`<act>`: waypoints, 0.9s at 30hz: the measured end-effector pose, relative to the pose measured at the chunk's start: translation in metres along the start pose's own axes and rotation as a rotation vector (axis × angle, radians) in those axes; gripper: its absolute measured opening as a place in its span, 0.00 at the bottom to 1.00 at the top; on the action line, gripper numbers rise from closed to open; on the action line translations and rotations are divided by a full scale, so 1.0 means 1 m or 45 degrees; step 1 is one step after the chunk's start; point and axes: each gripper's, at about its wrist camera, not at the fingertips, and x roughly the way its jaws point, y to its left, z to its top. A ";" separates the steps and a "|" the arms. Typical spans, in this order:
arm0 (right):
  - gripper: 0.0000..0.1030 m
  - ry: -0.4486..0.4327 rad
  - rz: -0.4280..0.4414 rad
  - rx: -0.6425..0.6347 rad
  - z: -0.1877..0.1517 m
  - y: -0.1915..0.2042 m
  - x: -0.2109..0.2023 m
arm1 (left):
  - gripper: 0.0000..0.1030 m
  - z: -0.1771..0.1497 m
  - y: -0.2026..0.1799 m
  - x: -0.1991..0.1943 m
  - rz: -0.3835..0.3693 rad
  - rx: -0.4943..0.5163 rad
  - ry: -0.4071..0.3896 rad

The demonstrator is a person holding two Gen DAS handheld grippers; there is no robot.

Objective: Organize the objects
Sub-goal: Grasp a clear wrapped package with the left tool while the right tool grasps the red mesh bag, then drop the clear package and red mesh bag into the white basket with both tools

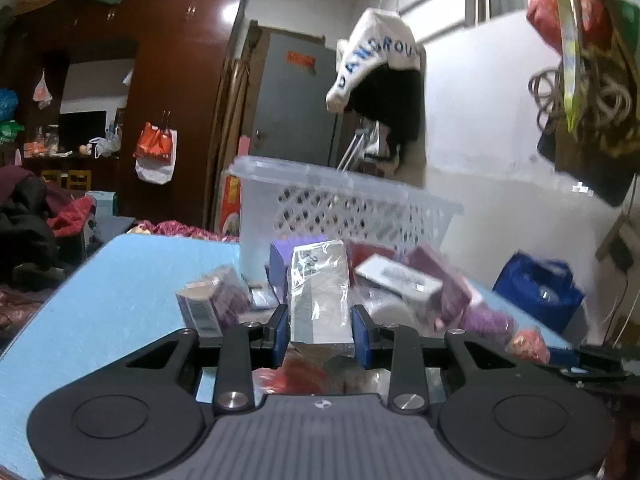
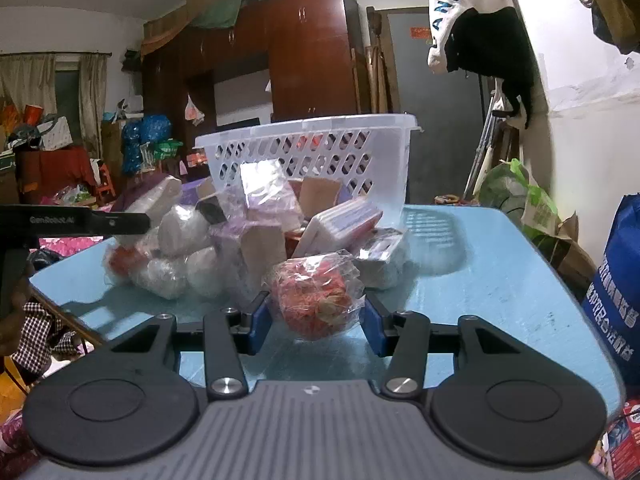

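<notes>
Plastic-wrapped silver box [image 1: 320, 300], stiff but slippery, is clamped by left gripper [image 1: 320, 336]; soft red packet [image 2: 316, 300] is pinched by right gripper [image 2: 316, 320].

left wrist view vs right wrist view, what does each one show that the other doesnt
Only the left wrist view shows the left gripper shut on a silver plastic-wrapped box, and coiled ropes hanging at upper right.

Only the right wrist view shows the right gripper shut on a red packet in clear wrap, plus curtains at far left.

Both show the white lattice basket standing on the light blue table behind a pile of wrapped packages, the brown wardrobe, and the white hanging bag with blue letters.
</notes>
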 end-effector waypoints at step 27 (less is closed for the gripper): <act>0.49 0.016 -0.031 -0.171 0.176 -0.014 0.151 | 0.36 0.147 -0.005 0.123 -0.006 0.017 0.035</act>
